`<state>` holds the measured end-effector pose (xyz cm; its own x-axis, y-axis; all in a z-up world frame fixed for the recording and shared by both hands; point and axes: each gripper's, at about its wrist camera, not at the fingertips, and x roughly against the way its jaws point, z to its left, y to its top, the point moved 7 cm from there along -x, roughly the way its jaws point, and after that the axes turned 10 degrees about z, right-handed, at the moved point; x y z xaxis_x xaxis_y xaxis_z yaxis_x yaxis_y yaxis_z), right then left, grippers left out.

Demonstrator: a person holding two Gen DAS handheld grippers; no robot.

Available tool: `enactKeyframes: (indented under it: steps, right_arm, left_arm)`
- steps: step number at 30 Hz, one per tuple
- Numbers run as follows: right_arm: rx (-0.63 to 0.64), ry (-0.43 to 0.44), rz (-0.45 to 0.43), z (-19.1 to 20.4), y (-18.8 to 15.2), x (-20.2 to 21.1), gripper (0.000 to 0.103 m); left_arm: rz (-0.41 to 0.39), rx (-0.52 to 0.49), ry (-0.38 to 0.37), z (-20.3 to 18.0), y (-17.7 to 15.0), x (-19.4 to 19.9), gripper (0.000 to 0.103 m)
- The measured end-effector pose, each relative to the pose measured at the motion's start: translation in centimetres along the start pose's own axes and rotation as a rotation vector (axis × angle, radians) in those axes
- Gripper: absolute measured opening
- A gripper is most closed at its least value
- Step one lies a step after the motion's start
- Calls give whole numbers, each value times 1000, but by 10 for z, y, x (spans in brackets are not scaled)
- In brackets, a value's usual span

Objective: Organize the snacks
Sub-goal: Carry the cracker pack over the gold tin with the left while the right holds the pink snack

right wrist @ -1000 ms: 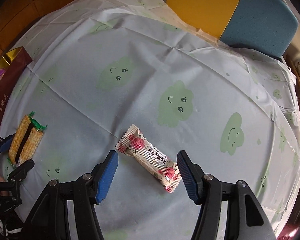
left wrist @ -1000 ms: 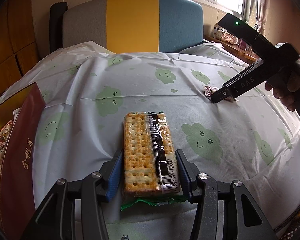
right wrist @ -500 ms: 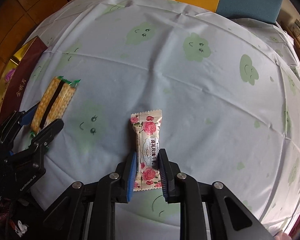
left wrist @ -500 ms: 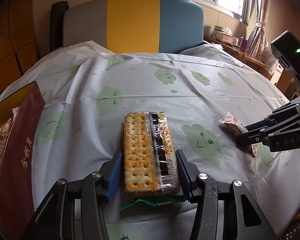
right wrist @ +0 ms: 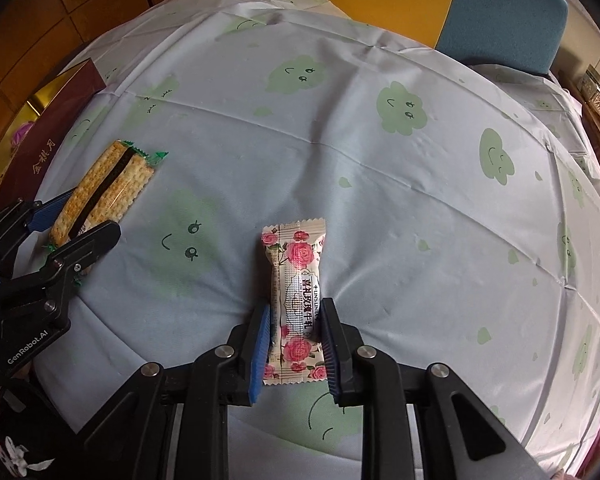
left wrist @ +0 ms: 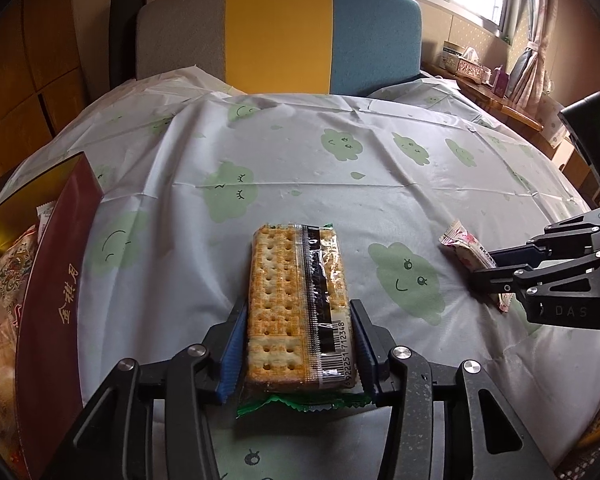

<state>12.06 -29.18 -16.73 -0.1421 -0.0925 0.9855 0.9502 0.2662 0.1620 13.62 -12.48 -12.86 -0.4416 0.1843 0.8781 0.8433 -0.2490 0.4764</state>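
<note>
Gripping clear-wrapped cracker pack (left wrist: 298,304) | left gripper (left wrist: 298,346) | green crimped ends

Ahead of both tongs, the bench (right wrist: 380,184) is spread with open tablecloth up to the chair back (left wrist: 280,36) at its far edge. To the left of the left tongs (left wrist: 298,344), passage is blocked by a maroon gift box (left wrist: 56,292). Between the two tongs, bare cloth is left.

cloud-print tablecloth (left wrist: 284,160), striped chair (left wrist: 278,36), tissue box (left wrist: 470,66).
</note>
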Motion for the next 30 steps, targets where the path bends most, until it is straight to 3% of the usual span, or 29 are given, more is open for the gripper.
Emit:
enactKeyframes:
  steps: [22,30]
  right_arm:
    - [70,-64,-27,20,0,-4,24]
    - [93,-87,-35,23,0,1,24]
  left_arm:
    - [-5,80,-56,14,-10,56,48]
    - [-59,138,-67,49,-11,91,48]
